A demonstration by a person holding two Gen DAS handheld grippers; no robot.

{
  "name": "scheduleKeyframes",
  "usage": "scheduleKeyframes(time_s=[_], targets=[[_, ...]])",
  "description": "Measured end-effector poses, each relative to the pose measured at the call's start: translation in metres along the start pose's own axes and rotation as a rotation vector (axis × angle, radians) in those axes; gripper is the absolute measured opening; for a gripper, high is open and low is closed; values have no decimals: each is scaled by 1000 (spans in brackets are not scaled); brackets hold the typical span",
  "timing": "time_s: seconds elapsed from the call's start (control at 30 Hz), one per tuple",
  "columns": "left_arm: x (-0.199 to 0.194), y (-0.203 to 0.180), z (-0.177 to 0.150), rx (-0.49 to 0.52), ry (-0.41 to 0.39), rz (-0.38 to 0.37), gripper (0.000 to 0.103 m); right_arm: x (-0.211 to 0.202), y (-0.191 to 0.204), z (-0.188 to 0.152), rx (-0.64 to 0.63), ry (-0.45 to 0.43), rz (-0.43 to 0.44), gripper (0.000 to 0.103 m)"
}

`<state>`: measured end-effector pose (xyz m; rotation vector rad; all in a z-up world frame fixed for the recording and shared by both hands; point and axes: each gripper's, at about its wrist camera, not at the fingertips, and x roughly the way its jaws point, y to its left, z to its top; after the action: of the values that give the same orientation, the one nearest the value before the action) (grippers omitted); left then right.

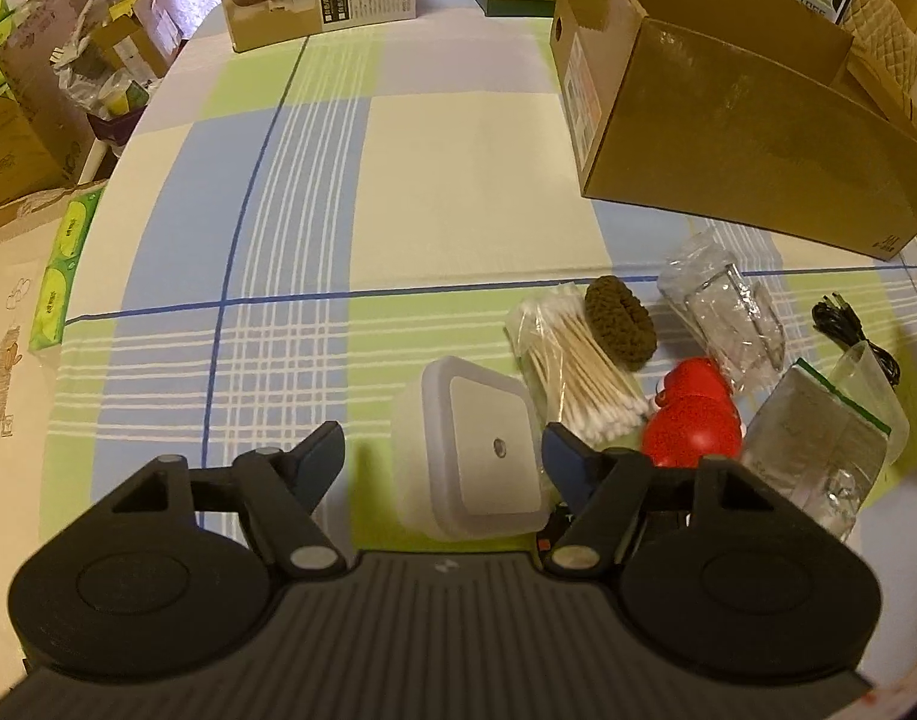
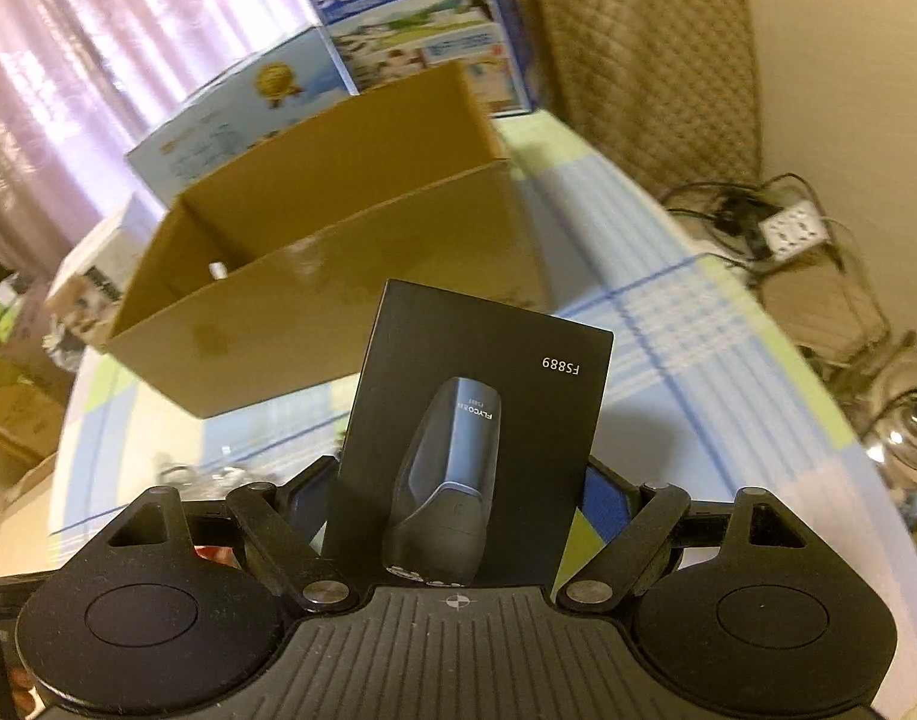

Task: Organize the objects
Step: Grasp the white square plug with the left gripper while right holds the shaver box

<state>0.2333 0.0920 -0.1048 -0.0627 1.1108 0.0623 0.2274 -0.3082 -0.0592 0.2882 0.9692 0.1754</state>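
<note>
The left gripper (image 1: 443, 468) is hovering low over the counter (image 1: 458, 180), which is wearing a checked cloth of blue, green and cream. Its jaws are standing spread and gripping nothing; a white square night light (image 1: 473, 456) is lying on the cloth between and just ahead of the fingertips, nearer the right one. To the right of that light, a cluster of items is sitting close together: a pack of cotton swabs (image 1: 578, 360), a brown crocheted pad (image 1: 620, 321) touching the swabs' far end, a red rounded object (image 1: 695, 414), a crumpled clear wrapper (image 1: 722, 312), a zip bag (image 1: 824, 444) and a black cable (image 1: 854, 330) at the far right. An open cardboard box (image 1: 728, 138) is standing beyond the cluster, well apart from the night light.

The right gripper (image 2: 458, 504) is pinching a black shaver box (image 2: 488, 384) marked FS889, its jaws pressing on the box's two side edges. The box is standing upright, raised above the counter, with the open cardboard box just beyond it. Printed cartons (image 2: 410, 30) are standing behind that box.
</note>
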Motion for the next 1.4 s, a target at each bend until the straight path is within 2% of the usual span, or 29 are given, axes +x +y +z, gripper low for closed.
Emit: scheduleKeyframes(time_s=[0.07,0.13,0.3,0.43,0.57,0.63,1.03,1.4], targets=[[3,0,1,-3,4,-6,62,-2,-5,0,5,2,-10,81],[6,1,2,-11,13,-14,48,-3,-7,0,7,4,-16,81],[2,-1,1,-10,-8,-23,37,-6,-11,-2,2,11,-15,81],[-7,-5,-1,41,-24,-4,29,-6,-10,-3,0,15,-9,81],[-20,-17,-13,170,-41,65,29,-4,-13,-5,3,23,-9,81],[-22,-21,-20,200,-34,63,29,-3,-14,-6,4,30,-10,81],[-12,-30,-22,178,-41,75,30,-2,-15,-15,-4,57,-10,81],[-20,-25,-22,146,-46,75,30,-6,-17,-15,-13,54,-7,81]])
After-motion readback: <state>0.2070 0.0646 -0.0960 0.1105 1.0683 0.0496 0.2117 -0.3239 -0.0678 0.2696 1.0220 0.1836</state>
